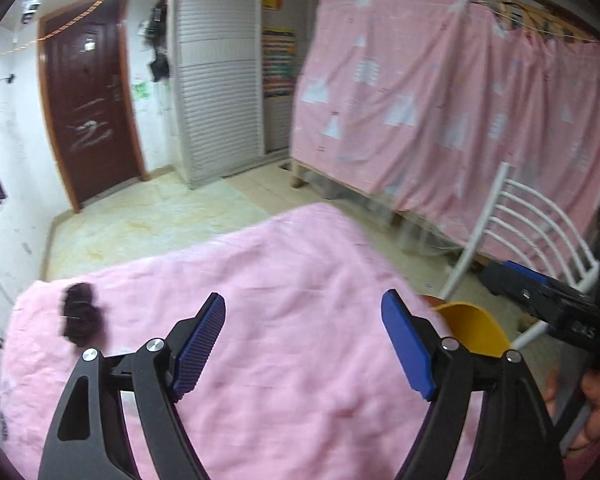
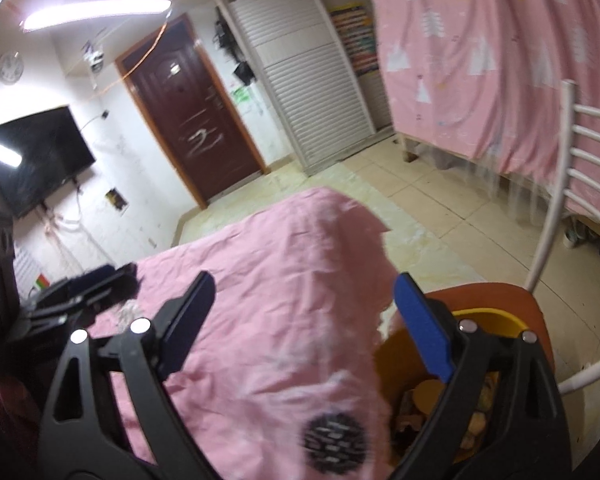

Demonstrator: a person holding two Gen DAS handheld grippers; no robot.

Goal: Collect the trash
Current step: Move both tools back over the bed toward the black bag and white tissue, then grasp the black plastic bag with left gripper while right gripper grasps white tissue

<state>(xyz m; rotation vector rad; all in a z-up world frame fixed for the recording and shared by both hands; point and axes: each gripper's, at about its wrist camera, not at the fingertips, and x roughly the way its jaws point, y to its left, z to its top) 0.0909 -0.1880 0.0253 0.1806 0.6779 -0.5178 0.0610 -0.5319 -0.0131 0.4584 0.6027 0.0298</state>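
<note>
A dark scrap of trash (image 1: 80,314) is seen lying on the pink cloth (image 1: 284,320), left of and apart from the left gripper (image 1: 304,344), whose jaws are spread with nothing between them. The right gripper (image 2: 304,328) is likewise held wide and empty above the cloth, just beside a yellow bin (image 2: 496,318).

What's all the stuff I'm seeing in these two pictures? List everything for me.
Cloth: one, pink, spread over the surface in front.
Dark scrap: one, blackish, on the cloth's left side.
Bin: one, yellow, holding scraps, on an orange chair seat.
Chair back: one, white.
Curtain: one, pink, right.
Door: one, brown, far wall.
Television: one, black, left wall.
Clock: one, white, high left.
Left tongs: open, empty.
Right tongs: open, empty.
</note>
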